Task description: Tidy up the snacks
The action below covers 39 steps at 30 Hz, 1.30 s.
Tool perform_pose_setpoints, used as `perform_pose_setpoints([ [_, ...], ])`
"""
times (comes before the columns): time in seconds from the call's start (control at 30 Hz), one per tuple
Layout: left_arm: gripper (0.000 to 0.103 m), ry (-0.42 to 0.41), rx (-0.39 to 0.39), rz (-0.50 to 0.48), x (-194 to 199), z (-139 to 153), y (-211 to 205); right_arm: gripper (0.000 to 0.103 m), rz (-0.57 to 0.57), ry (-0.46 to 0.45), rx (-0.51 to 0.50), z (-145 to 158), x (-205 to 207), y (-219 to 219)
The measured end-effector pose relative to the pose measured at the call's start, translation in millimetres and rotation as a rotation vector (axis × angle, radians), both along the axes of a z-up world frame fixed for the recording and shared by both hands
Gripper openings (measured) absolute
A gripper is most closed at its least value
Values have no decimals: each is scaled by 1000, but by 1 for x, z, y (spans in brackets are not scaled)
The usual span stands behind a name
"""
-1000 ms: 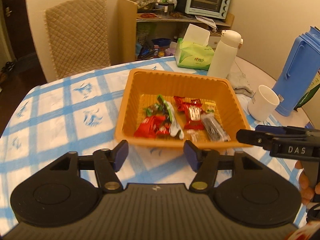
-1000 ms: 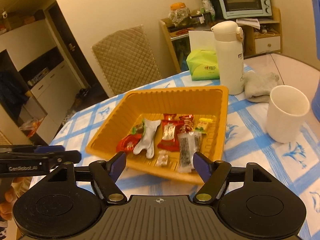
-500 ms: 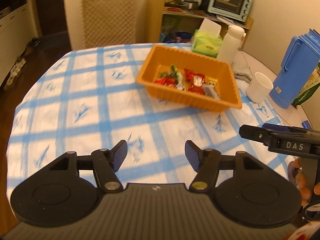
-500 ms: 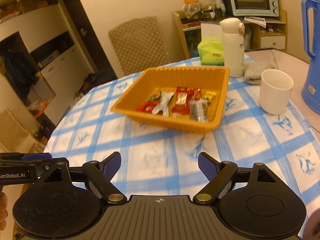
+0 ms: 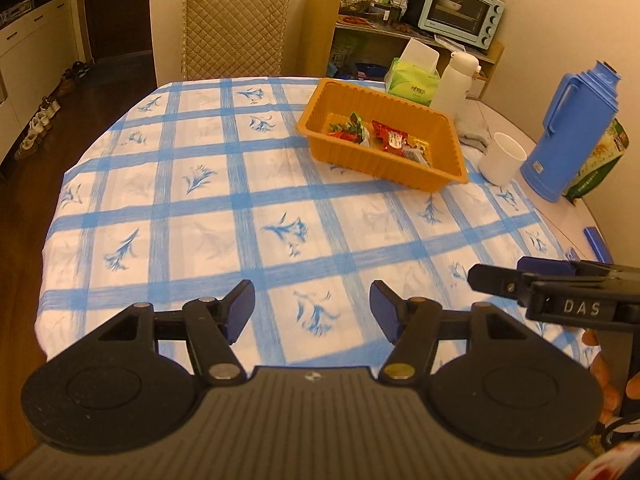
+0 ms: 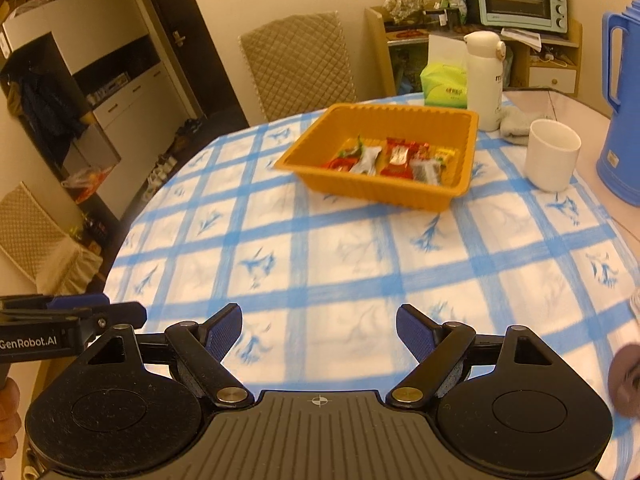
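Note:
An orange tray stands far across the blue-checked tablecloth. Inside it lie several wrapped snacks, red, silver and dark. My left gripper hovers open over the near edge of the cloth, nothing between its blue pads. My right gripper is likewise open and empty, well short of the tray. Each gripper shows from the side at the edge of the other's view.
A white mug, blue thermos jug, white bottle, green tissue pack and grey cloth stand right of and behind the tray. A quilted chair is at the far side.
Both grippers have pulled back from right at the tray's front wall to the table's near edge. The right gripper's jaws stand wider than a second ago.

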<state>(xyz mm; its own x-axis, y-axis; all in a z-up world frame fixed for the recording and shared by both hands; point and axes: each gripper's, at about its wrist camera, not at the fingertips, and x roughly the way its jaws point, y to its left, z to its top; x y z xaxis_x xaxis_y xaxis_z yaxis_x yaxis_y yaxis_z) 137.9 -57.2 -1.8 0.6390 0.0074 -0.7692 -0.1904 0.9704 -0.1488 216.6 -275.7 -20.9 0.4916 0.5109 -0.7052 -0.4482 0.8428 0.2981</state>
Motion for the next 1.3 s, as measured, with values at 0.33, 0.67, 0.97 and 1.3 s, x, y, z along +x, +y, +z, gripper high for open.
perform_pose_setpoints([
  [0.33,61,26,-30,-59,-50,-4,19,84,-11,33,-34,0,-64,31],
  [0.67,61,35,-37,-103,-79,-9,36,84,-47,53,-45,-5,-102,50],
  [0.97,61,31,-46,-137,-89,-11,47,84,-71,54,-52,-4,-118,61],
  [1.3,61,34,-50,-145,-90,-14,51,84,-79,56,-60,-4,-121,67],
])
